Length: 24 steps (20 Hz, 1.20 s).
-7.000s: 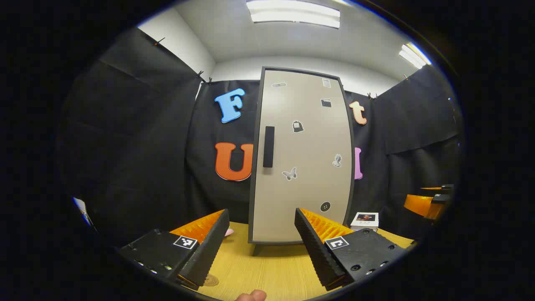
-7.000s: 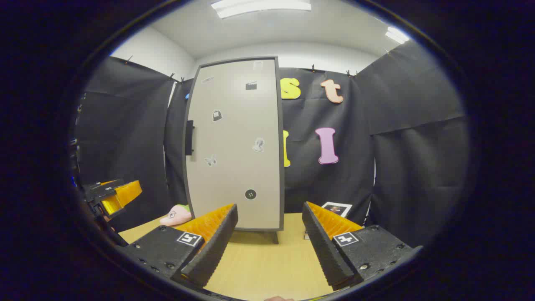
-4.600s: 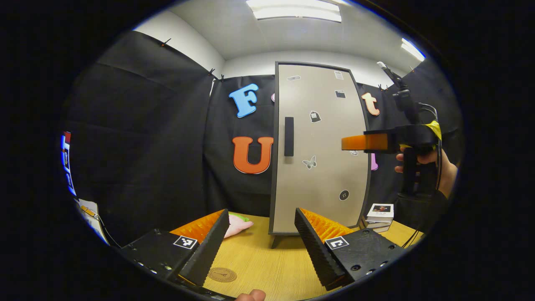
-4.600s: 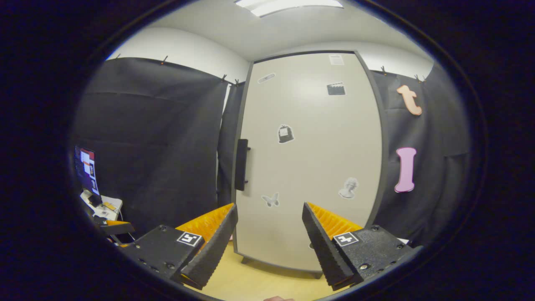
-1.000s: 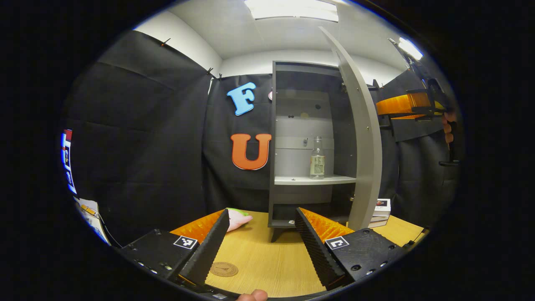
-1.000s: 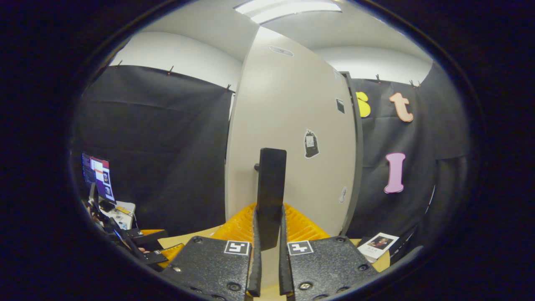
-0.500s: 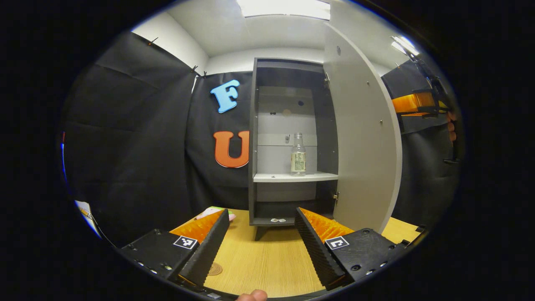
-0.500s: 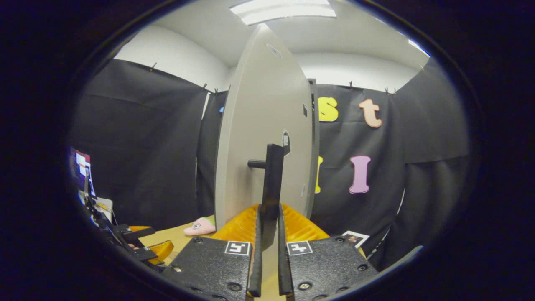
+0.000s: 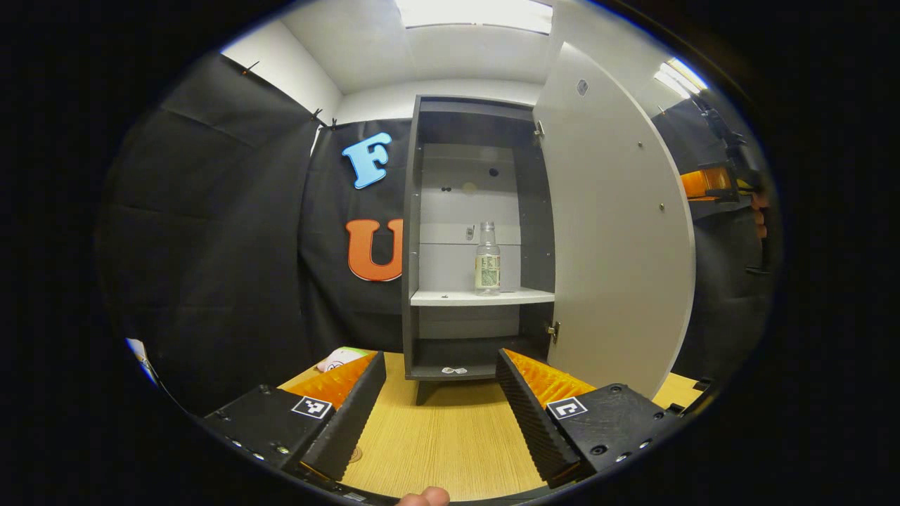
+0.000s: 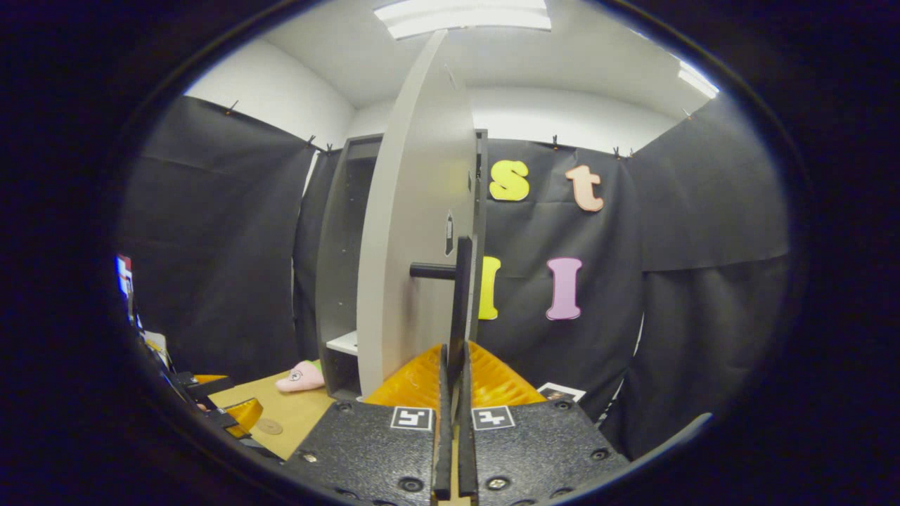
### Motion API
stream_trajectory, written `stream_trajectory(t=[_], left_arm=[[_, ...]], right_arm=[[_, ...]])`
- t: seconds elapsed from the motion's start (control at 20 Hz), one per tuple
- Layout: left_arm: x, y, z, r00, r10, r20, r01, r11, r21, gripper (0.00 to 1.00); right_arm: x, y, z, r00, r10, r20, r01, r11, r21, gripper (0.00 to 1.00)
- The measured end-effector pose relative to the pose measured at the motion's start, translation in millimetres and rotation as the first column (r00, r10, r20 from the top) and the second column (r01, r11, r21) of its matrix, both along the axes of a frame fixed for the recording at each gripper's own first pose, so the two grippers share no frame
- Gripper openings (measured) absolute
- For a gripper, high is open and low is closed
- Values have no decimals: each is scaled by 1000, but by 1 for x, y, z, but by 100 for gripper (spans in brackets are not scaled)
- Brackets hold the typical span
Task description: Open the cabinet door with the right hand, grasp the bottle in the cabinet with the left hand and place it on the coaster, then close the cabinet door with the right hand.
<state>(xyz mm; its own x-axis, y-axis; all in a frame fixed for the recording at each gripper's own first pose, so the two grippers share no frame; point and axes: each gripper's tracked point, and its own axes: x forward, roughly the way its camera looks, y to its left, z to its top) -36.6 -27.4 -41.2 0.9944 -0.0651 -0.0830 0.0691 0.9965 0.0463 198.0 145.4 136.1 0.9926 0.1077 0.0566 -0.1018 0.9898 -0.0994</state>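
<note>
Left gripper view: the left tongs (image 9: 441,393) gape wide above the light wooden desk (image 9: 450,443). Straight ahead, the clear plastic bottle (image 9: 487,268) stands upright on the white shelf (image 9: 478,298) of the dark grey cabinet (image 9: 410,232); its pale door (image 9: 619,232) hangs open to the right.

Right gripper view: the right tongs (image 10: 453,379) are clamped on the door's black bar handle (image 10: 462,295). The round brown coaster (image 10: 268,426) lies on the desk, low left.

The cabinet (image 9: 422,232) is tall and dark-framed, standing on the wooden table with its pale door (image 9: 619,232) swung wide open to the right. On the cabinet's white middle shelf, a clear bottle (image 9: 487,258) with a label band stands upright. The round brown coaster (image 10: 268,426) lies flat on the table before the cabinet.
</note>
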Motion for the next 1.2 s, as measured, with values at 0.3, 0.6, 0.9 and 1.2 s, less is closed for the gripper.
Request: stream_trajectory(t=[0.3, 0.6, 0.9, 1.2], left_arm=[[-3, 2, -2, 1000, 8, -3, -8, 1000, 1, 95], [-9, 7, -5, 1000, 25, -7, -25, 1000, -6, 95], [-11, 11, -9, 999, 40, -22, -41, 999, -6, 95], [-6, -1, -7, 999, 34, -16, -34, 999, -18, 95]], right_arm=[[1, -1, 0, 1000, -14, 3, 14, 999, 35, 7], [1, -5, 1, 999, -36, 11, 35, 997, 70, 5], [2, -3, 0, 1000, -17, 9, 16, 996, 86, 4], [-4, -4, -5, 1000, 2, -12, -1, 998, 68, 4]])
